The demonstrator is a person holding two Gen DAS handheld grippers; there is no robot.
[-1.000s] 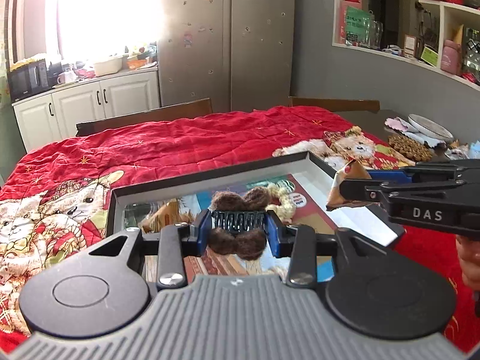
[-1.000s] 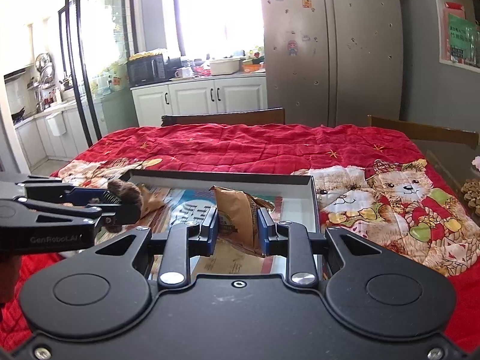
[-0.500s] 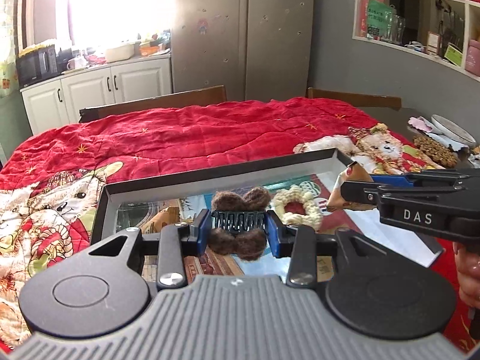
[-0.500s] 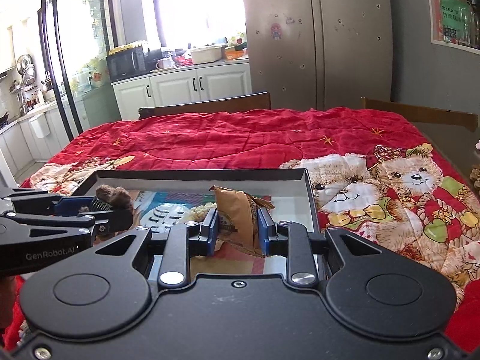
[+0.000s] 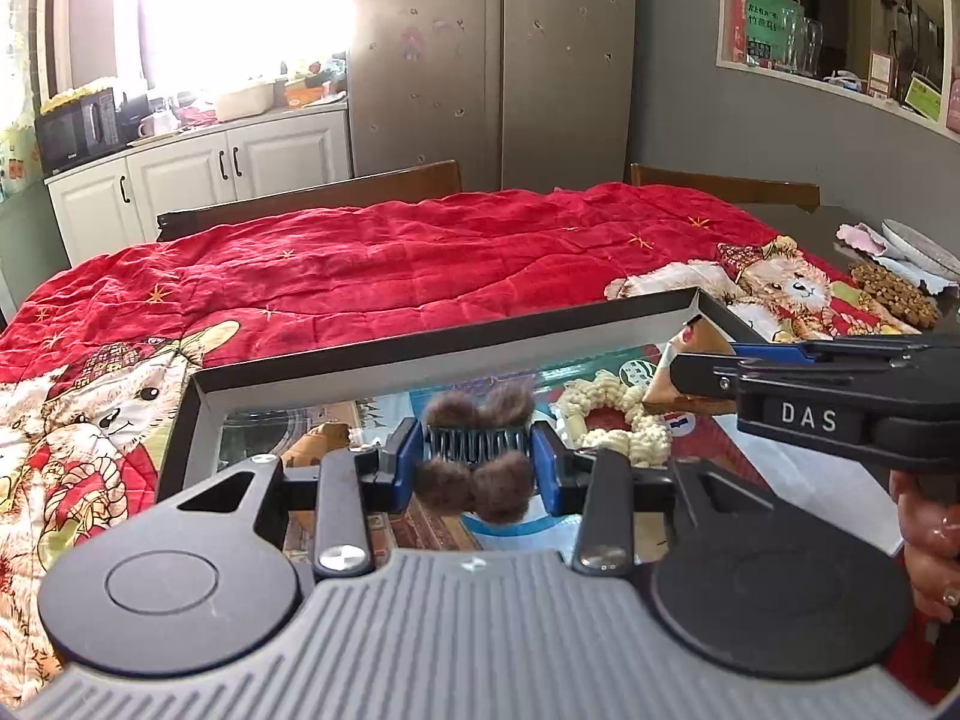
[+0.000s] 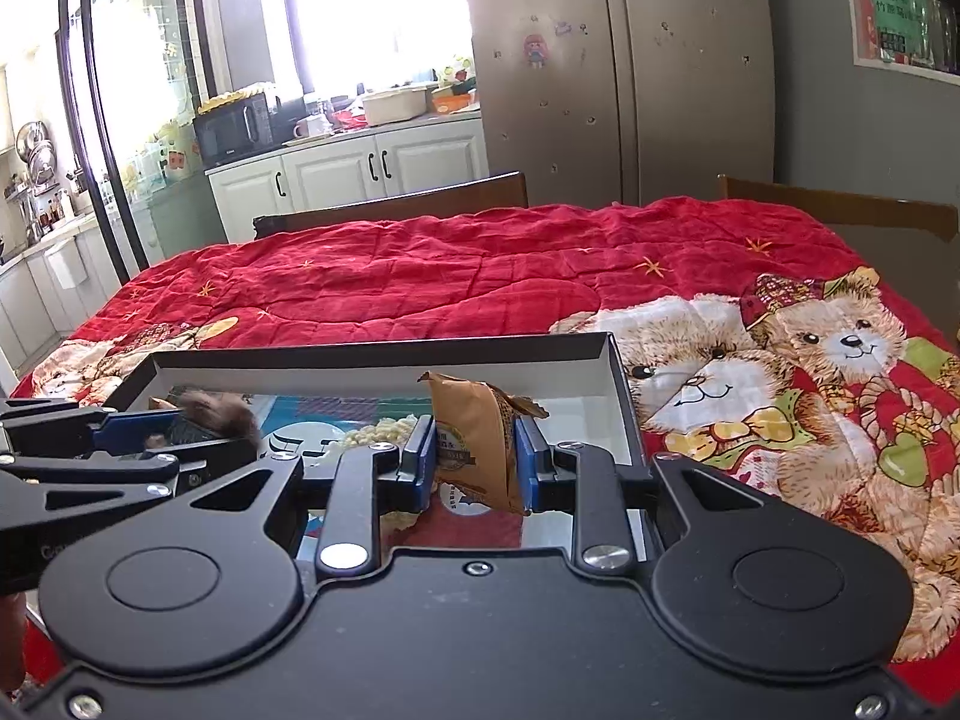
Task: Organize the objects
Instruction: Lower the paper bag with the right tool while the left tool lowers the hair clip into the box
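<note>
My left gripper (image 5: 475, 455) is shut on a black hair claw clip with brown fuzzy pompoms (image 5: 474, 450), held just above a shallow black-rimmed tray (image 5: 444, 348) on the red quilt. My right gripper (image 6: 475, 455) is shut on a tan snack packet (image 6: 477, 441), upright over the same tray (image 6: 618, 384). A cream crocheted scrunchie (image 5: 618, 414) lies in the tray with packets and papers. From the left wrist view the right gripper (image 5: 690, 375) and its packet (image 5: 696, 348) come in from the right. From the right wrist view the left gripper (image 6: 198, 438) with its clip (image 6: 219, 414) sits at the left.
The red bear-print quilt (image 5: 390, 264) covers the table beyond the tray. Wooden chair backs (image 6: 396, 204) stand at the far edge. A plate (image 5: 918, 240) and a pile of brown pellets (image 5: 894, 294) lie at the table's right end. A hand (image 5: 927, 540) grips the right tool.
Both grippers have moved forward and lower over the tray, still holding the clip and the packet. The scrunchie has come out from behind the clip into view.
</note>
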